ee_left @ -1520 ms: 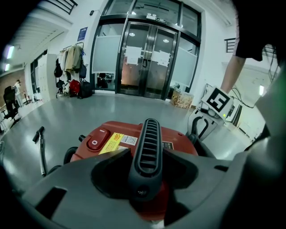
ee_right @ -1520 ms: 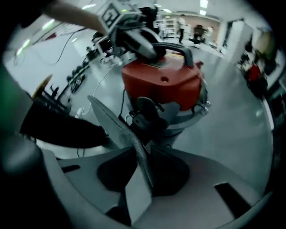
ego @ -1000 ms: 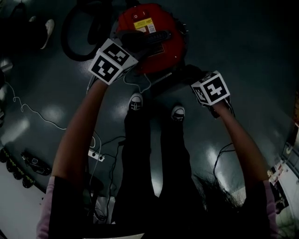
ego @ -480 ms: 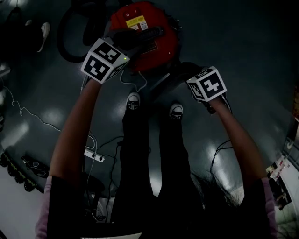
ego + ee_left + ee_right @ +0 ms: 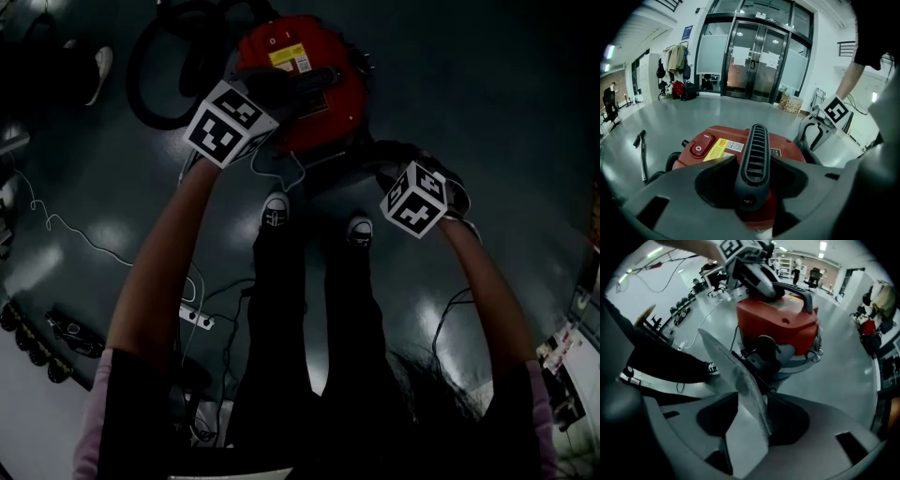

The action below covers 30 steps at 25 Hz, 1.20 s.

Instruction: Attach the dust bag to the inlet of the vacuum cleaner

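Atop the red vacuum cleaner [image 5: 328, 108], head view: find the left claw [image 5: 286, 89] clamped on its black handle [image 5: 317, 75], the right claw [image 5: 427, 187] just beside its near flank. Left gripper view: note yellow label [image 5: 717, 149], white label [image 5: 735, 146] and red switch [image 5: 700, 146] behind that handle, print too small to read. Right gripper view: see jaws just opened around the thin grey dust bag [image 5: 740, 380], loose before the cleaner's black inlet [image 5: 766, 350]; expect it light, floppy, best retaken by its rim.

no print can be read; the yellow label [image 5: 716, 149] on the red vacuum cleaner [image 5: 787, 140] is too small.
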Tool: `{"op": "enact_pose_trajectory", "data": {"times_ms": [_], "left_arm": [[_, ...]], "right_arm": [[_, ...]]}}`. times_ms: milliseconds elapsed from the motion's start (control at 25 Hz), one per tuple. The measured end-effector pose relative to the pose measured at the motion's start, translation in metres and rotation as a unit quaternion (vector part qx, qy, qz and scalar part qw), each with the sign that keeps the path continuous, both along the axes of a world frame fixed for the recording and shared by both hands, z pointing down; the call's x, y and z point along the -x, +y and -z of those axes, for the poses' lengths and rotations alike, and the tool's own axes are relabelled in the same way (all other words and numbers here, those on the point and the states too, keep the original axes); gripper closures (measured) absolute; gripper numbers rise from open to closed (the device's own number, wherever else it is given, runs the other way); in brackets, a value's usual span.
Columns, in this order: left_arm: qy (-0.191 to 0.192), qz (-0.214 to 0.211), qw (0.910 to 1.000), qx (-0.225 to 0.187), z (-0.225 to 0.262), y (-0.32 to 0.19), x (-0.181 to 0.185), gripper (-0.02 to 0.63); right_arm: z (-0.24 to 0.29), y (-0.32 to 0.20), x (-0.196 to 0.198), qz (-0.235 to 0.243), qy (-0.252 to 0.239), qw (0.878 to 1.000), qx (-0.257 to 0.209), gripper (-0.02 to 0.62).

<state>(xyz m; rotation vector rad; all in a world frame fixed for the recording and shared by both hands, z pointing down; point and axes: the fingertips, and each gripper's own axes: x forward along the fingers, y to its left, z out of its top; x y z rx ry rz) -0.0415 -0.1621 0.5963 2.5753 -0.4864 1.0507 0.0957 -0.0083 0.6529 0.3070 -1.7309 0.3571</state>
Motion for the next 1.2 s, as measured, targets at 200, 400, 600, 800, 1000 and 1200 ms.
{"op": "enact_pose_trajectory", "data": {"times_ms": [200, 400, 600, 800, 1000, 1200], "left_arm": [[-0.006, 0.0, 1.0, 0.006, 0.003, 0.001, 0.0, 0.411], [-0.002, 0.013, 0.9999, 0.012, 0.01, 0.004, 0.001, 0.41], [0.035, 0.061, 0.9975, 0.006, 0.036, 0.0, 0.008, 0.411], [0.078, 0.109, 0.9909, 0.007, 0.074, 0.01, 0.015, 0.411], [0.097, 0.136, 0.9856, 0.024, 0.115, 0.055, 0.02, 0.415], [0.118, 0.173, 0.9768, 0.043, 0.159, 0.11, 0.013, 0.457]], "right_arm": [[0.01, 0.006, -0.004, 0.022, 0.014, 1.0, -0.011, 0.409], [0.023, 0.001, -0.008, -0.02, 0.007, 0.999, -0.035, 0.41], [0.046, -0.006, -0.01, -0.104, -0.017, 0.993, -0.048, 0.41], [0.069, -0.002, -0.012, -0.176, -0.057, 0.982, -0.043, 0.41], [0.104, 0.012, -0.007, -0.225, -0.098, 0.969, -0.012, 0.411], [0.155, 0.028, 0.006, -0.237, -0.132, 0.962, -0.01, 0.442]]}}
